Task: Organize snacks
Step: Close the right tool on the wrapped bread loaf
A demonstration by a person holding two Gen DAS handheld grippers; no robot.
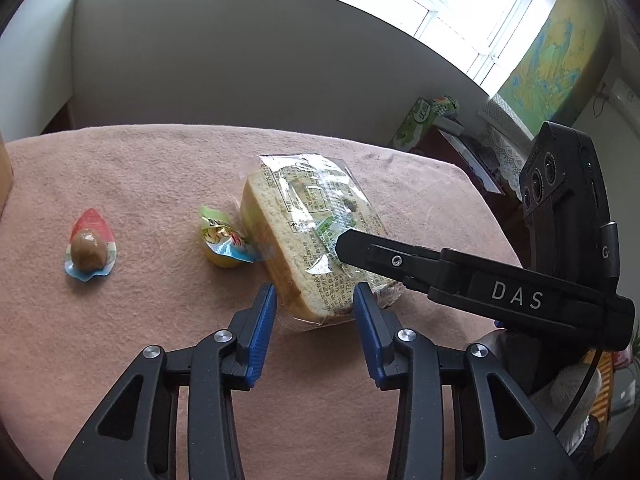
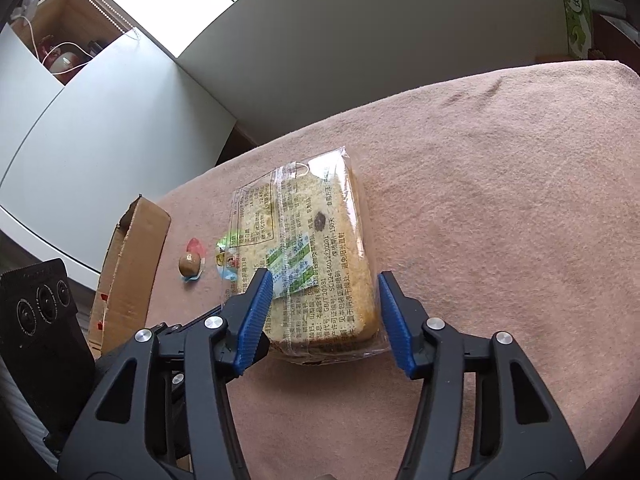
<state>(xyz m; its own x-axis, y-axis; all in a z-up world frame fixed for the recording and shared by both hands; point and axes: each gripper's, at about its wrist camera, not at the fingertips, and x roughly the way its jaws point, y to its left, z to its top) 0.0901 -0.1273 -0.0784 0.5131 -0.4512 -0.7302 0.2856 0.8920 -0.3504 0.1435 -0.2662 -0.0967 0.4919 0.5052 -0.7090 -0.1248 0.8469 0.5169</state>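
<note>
Both tongs straddle my wrapped bread loaf (image 2: 308,256) at centre frame on the pink-clothed desk (image 2: 500,200): left tongs (image 1: 315,300) narrow at one corner, right tongs (image 2: 325,304) half-open around its near end, pads not visibly pressing. Cardboard box (image 2: 132,268) at left; contents hidden.

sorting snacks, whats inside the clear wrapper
A thick slab of sliced bread shows through the wrapper, with a small green-and-white sachet against its top. Printed text hides part of it; the underside is unseen.
</note>
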